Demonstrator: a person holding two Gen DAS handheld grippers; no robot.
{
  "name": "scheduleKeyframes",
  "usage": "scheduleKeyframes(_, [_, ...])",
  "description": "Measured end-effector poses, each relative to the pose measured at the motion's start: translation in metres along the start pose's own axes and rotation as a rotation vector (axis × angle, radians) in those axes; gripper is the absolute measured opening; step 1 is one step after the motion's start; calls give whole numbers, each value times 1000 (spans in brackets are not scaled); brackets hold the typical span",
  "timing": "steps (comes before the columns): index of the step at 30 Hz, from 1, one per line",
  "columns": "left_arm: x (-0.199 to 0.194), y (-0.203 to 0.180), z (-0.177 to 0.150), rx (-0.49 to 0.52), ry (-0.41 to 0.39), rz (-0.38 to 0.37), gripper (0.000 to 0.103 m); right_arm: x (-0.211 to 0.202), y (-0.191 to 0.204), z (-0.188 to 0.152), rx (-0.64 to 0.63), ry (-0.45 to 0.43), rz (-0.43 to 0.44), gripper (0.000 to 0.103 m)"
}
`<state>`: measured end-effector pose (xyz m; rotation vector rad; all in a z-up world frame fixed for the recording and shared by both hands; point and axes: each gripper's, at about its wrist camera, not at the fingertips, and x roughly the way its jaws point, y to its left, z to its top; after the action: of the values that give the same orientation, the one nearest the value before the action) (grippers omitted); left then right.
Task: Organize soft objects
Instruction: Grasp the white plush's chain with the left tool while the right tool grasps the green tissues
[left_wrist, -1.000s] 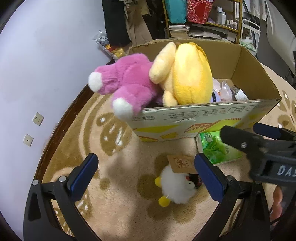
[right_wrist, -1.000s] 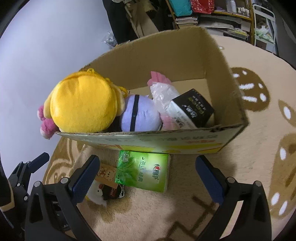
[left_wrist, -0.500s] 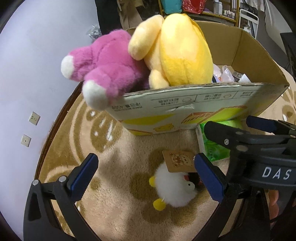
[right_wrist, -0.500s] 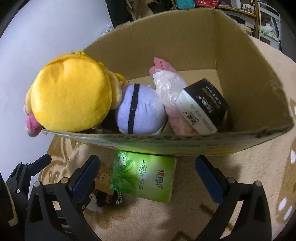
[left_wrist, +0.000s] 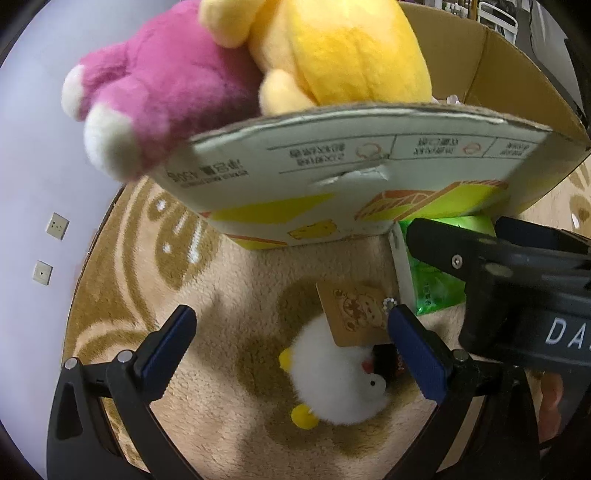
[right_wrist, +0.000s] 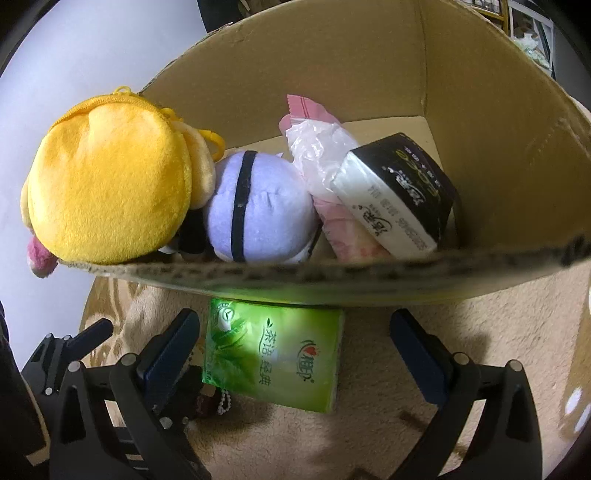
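Observation:
A cardboard box (left_wrist: 369, 177) stands on the rug, with a pink plush (left_wrist: 162, 88) and a yellow plush (left_wrist: 343, 51) piled at its left end. Inside it also lie a lilac plush (right_wrist: 258, 210), a clear bag (right_wrist: 314, 151) and a black-and-white tissue pack (right_wrist: 395, 199). A small white plush chick (left_wrist: 336, 380) with a brown card tag (left_wrist: 354, 314) lies on the rug; my left gripper (left_wrist: 291, 350) hangs open just over it. My right gripper (right_wrist: 295, 354) is open above a green tissue pack (right_wrist: 273, 354) in front of the box.
The beige patterned rug (left_wrist: 177, 236) ends at a dark curved border by a pale wall with two sockets (left_wrist: 57, 225). The right gripper's body (left_wrist: 517, 295) crosses the left wrist view's right side. Shelves with clutter (right_wrist: 528, 22) stand behind the box.
Both grippers have moved forward and down toward the box, which now looms larger. The chick and the green pack sit closer between the fingers. Both grippers stay open.

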<state>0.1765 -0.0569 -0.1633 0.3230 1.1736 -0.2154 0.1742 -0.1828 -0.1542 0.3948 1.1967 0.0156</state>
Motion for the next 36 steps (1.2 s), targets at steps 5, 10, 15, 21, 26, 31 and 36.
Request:
scheduleKeyframes(5, [6,0,-3,-15,42,-20,102,1,4,1,-14,8,1,103])
scheduleKeyframes(10, [10,-1,-8,-20,85,-69,84,12,10,-2,-33,22,-28,103])
scheduleKeyframes(15, [8,-15,-15,24,90,-142,40,21,17,-6,-78,23,-83,103])
scheduleKeyframes(21, [2,-20,-18,34,69,-149,17,27,27,-10,-126,40,-141,103])
scheduleKeyframes(26, [0,-16,-20,2,59,-127,8,25,31,-13,-139,41,-208,86])
scheduleKeyframes(31, [-3,-11,-21,-12,40,-92,1,23,33,-15,-157,35,-210,82])
scheduleKeyframes(36, [-7,4,-21,-28,19,-101,1,14,26,-21,-150,25,-189,82])
